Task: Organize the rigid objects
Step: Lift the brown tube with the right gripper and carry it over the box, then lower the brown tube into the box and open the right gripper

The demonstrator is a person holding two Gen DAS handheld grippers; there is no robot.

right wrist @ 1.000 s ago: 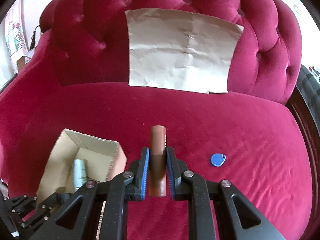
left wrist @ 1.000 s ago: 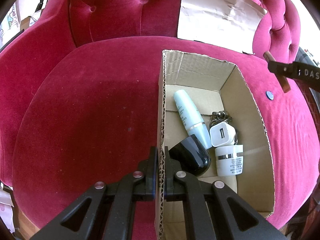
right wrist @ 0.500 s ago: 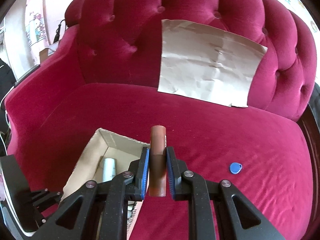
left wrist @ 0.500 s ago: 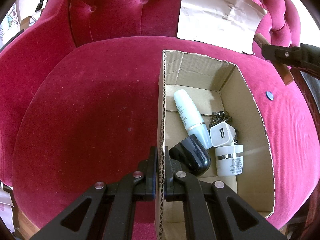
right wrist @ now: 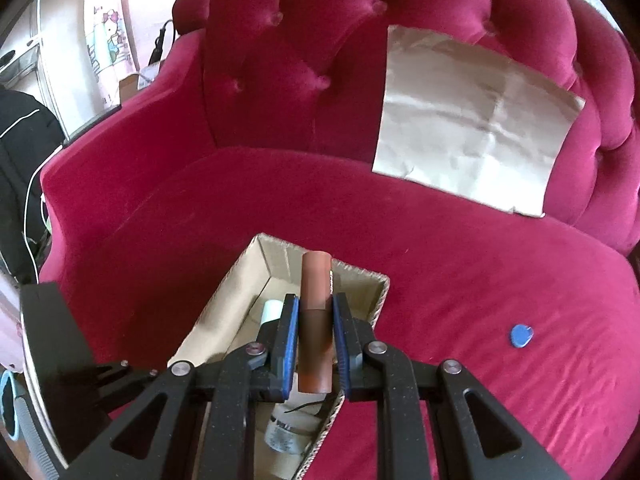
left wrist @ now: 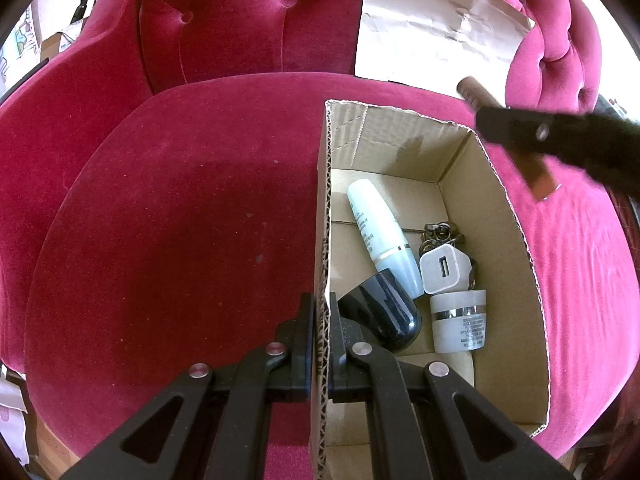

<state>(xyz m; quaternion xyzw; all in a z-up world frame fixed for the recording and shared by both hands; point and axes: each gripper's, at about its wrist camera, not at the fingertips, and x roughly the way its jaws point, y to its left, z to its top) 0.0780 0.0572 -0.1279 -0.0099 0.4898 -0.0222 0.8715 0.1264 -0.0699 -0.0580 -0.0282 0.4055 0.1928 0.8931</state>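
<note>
Left tongs (left wrist: 319,334) were clamped on near wall of open brown cardboard box (left wrist: 504,216), prob. to steady it. Right tongs (right wrist: 314,330) gripped brown cylindrical tube (right wrist: 315,320), poised above box interior, ready for drop-in.

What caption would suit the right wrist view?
Right gripper carries a brown tube over the cardboard box on a red sofa.

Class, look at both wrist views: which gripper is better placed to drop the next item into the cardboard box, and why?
The right. The right gripper is shut on the brown tube and sits over the cardboard box. The left gripper is clamped on the box's wall, steadying it, so it is not free.
</note>
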